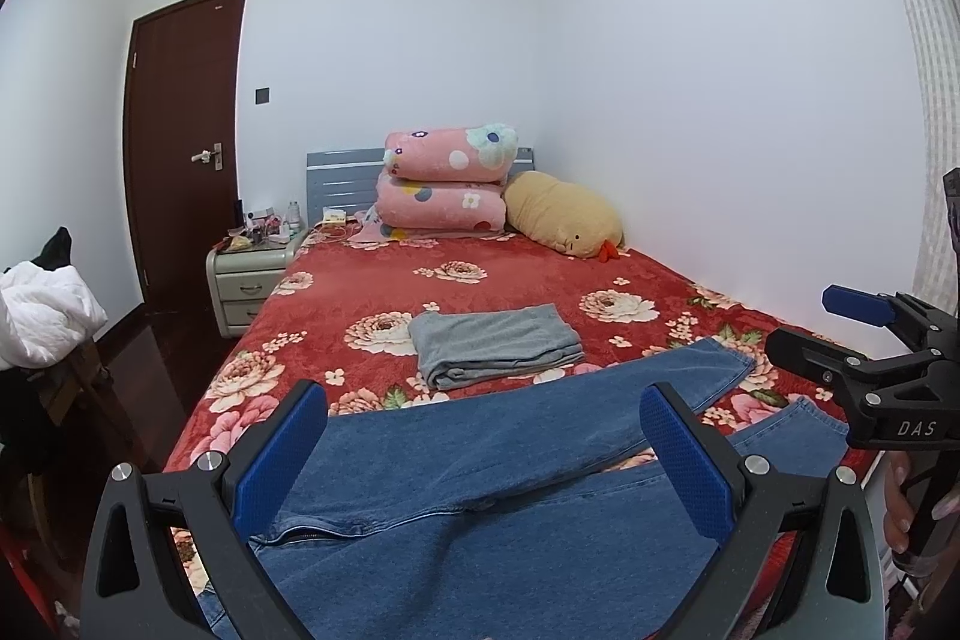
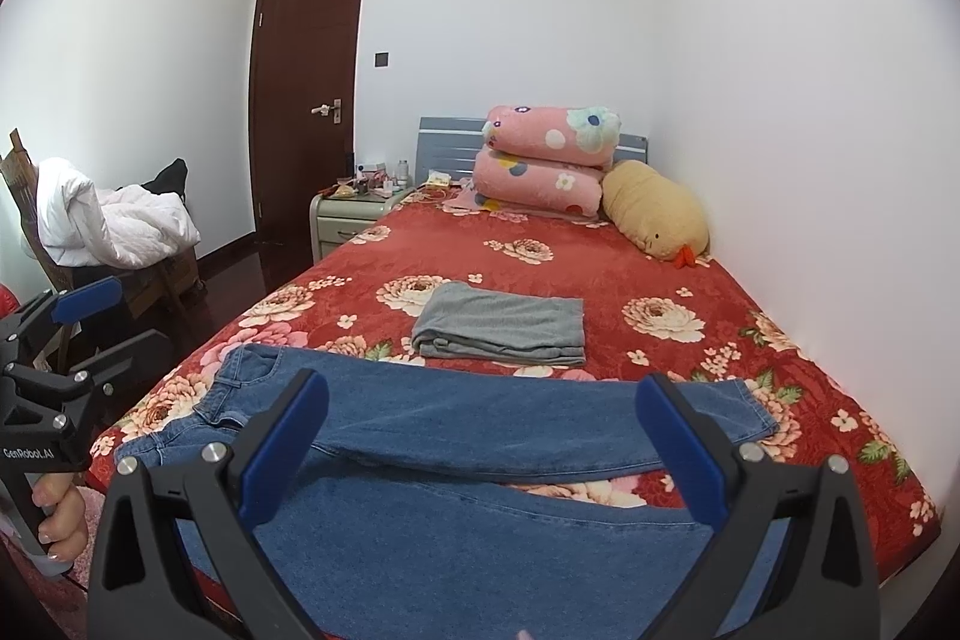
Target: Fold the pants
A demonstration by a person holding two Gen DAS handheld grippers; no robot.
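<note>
The blue denim jeans lie spread across the near end of the bed with the red floral blanket, waistband toward the left edge and the two legs splayed apart toward the wall side, a wedge of blanket showing between them. Both tools hover above the cloth with nothing in them: the left gripper has its blue-padded fingers spread wide over the crotch and fly, and the right gripper stands just as wide over the upper leg. A folded grey garment sits just beyond the jeans, so I'd judge this pair has not had its first fold. To do it well, I'd say the near leg wants laying over the far one: the left tool pinching the near side of the waistband, the right tool the near hem, both lifting together so the denim doesn't drag and bunch. Heavy denim will sag between the grips, so keep it taut, and line up the seams before letting go.
</note>
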